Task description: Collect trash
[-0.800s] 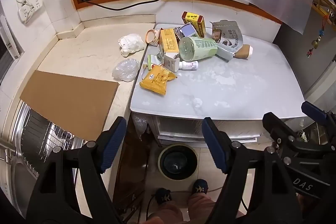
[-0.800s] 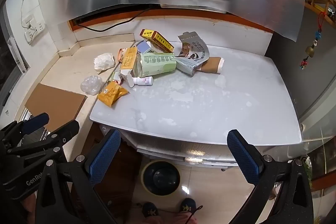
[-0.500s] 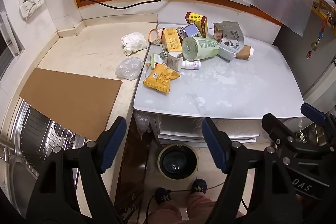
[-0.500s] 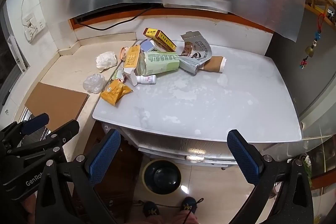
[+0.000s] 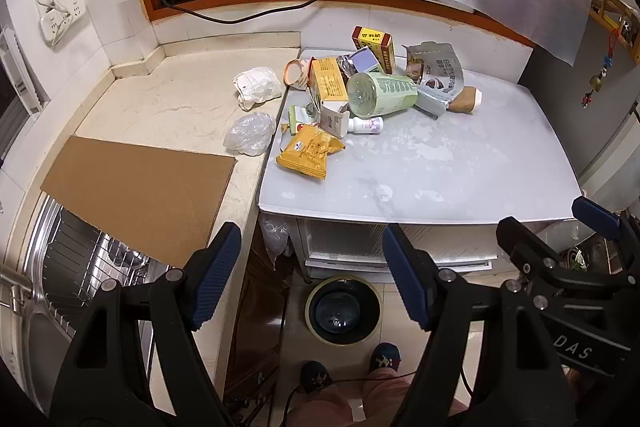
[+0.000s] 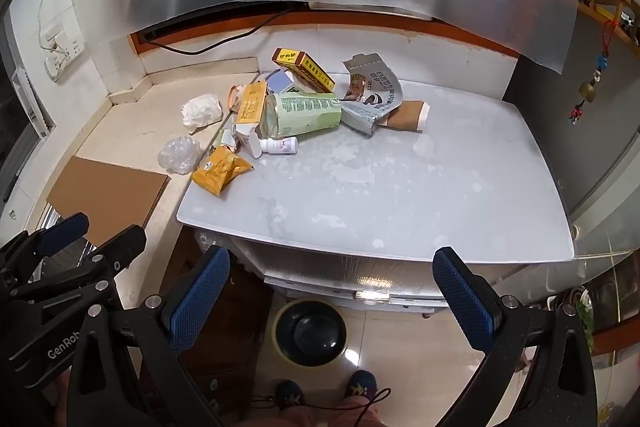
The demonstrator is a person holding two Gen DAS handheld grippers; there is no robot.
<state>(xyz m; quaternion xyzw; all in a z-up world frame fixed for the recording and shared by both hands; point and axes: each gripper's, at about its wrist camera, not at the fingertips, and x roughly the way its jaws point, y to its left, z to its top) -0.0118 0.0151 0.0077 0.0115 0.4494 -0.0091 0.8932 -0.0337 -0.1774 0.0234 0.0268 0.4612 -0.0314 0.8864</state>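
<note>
A: Over the near edge of the desk (image 5: 460, 187), what differs from a moment ago?

B: Little. Both views have crept slightly forward, so the trash sits a touch lower in each picture than it did just before. Nothing on the desk has been moved. I'd judge the collecting has not started; this is only the approach.

A: And the grippers?

B: The left gripper (image 5: 312, 277) has its jaws spread with nothing between them. The right gripper (image 6: 332, 301) is spread wider still, also empty. Both hang over the floor in front of the desk, well apart from the trash.

A: Where is the trash?

B: Heaped at the far left corner of the desk, spilling onto the beige counter (image 5: 168, 107) beside it.

A: Count it for me.

B: One yellow snack packet (image 5: 310, 151) nearest us, one small white bottle (image 5: 365, 125) lying down, one green cylinder (image 5: 380, 95) on its side, one silver pouch (image 5: 436, 73), one red and yellow box (image 5: 374, 45), one yellow carton (image 5: 328, 85), one brown paper cup (image 5: 466, 99) tipped over. On the counter, one crumpled white tissue (image 5: 256, 87) and one clear plastic wad (image 5: 250, 133). A few smaller scraps are buried in the heap; I cannot count those.

A: And a bin?

B: One round bin (image 5: 343, 310) on the floor, below the desk's front edge, just ahead of the person's two shoes.
</note>
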